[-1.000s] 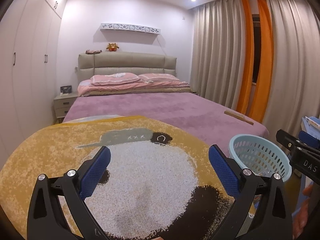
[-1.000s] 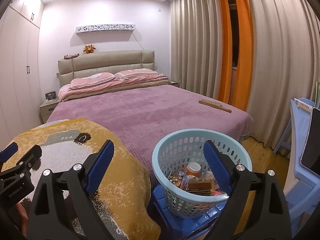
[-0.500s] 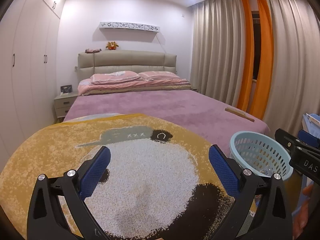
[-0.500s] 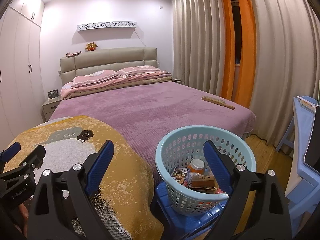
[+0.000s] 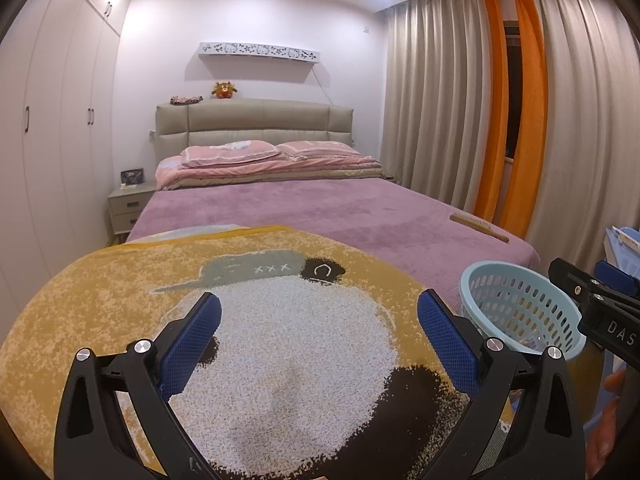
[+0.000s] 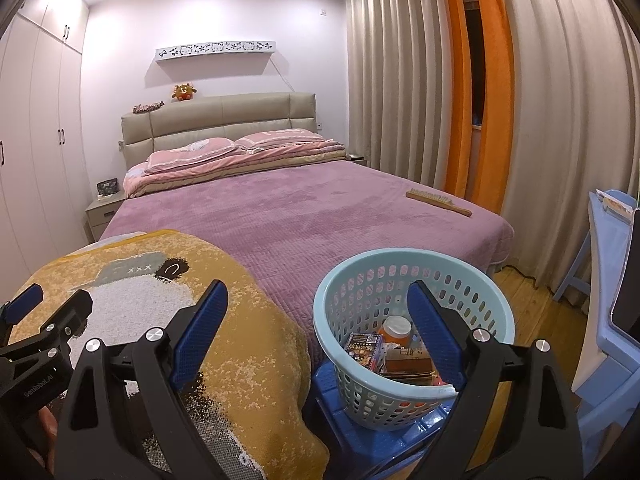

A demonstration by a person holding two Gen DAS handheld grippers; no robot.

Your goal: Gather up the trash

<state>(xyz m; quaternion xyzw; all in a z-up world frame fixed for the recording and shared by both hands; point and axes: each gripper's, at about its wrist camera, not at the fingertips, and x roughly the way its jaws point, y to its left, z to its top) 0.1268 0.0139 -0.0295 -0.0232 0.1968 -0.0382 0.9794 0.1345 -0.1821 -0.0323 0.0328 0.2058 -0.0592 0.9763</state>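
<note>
I take the pale blue perforated plastic basket as my landmark: it sits on a blue plastic stool at the foot corner of the bed with the purple quilted cover, and it holds the collected trash, an orange jar with a white lid, a printed packet and a brown box. My right gripper hangs over the basket's near rim with its blue-padded jaws spread wide and nothing between them. My left gripper, to the left of the basket, is likewise spread wide and empty above the yellow plush blanket with a cartoon face. Beyond the basket, a wooden brush lies on the bed cover near the beige and orange curtains. A light blue plastic chair stands to the basket's right.
</note>
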